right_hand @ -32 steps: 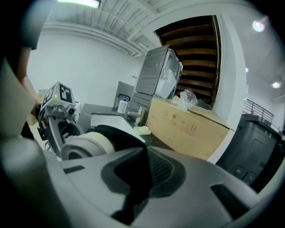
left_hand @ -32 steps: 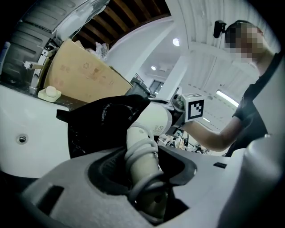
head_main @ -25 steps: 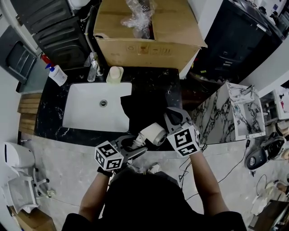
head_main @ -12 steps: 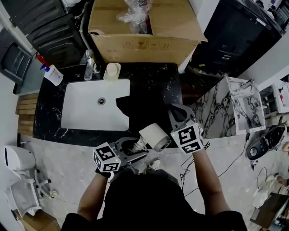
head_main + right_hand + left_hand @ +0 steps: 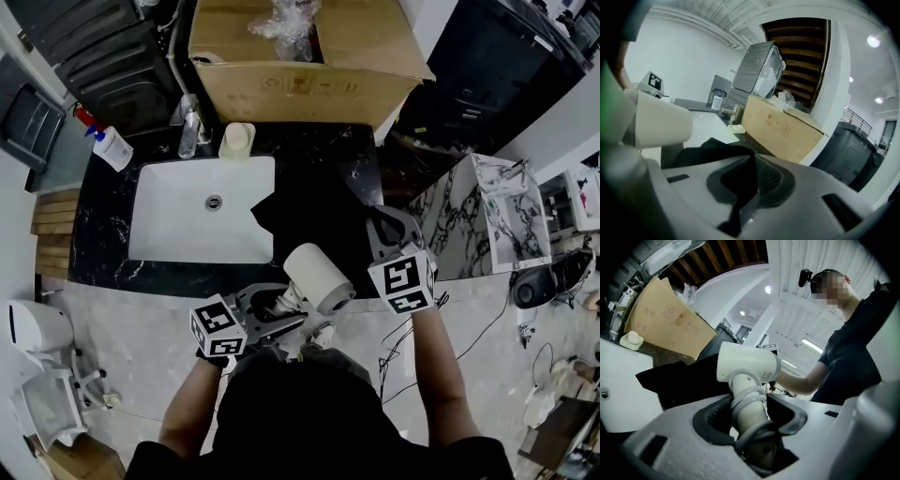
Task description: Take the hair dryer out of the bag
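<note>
Black marble desk [image 5: 328,159] fills the middle of the head view, with a white sink [image 5: 187,211] let into its left half and a spray bottle [image 5: 111,147] at the far left corner. Behind the sink, a large cardboard box [image 5: 281,84] stands along the rear edge and closes off that side.

Near the front edge, the left tongs [image 5: 281,305] are clamped on the handle of the white hair dryer [image 5: 317,277], whose coiled cord is wound round the handle between the pads. Its barrel sticks out past the left tongs' tips, over the front edge of the desk and between the two tongs. In the left gripper view the hair dryer [image 5: 747,366] stands in front of the black bag [image 5: 679,376], outside it.

That bag [image 5: 305,216] lies on the desk just right of the sink, one corner lapping over the sink's rim. The right tongs [image 5: 382,223] are closed on a fold of its black cloth. Right of them the desk ends at a white veined marble panel [image 5: 450,225]. Pale floor [image 5: 122,328] runs along the front edge.
</note>
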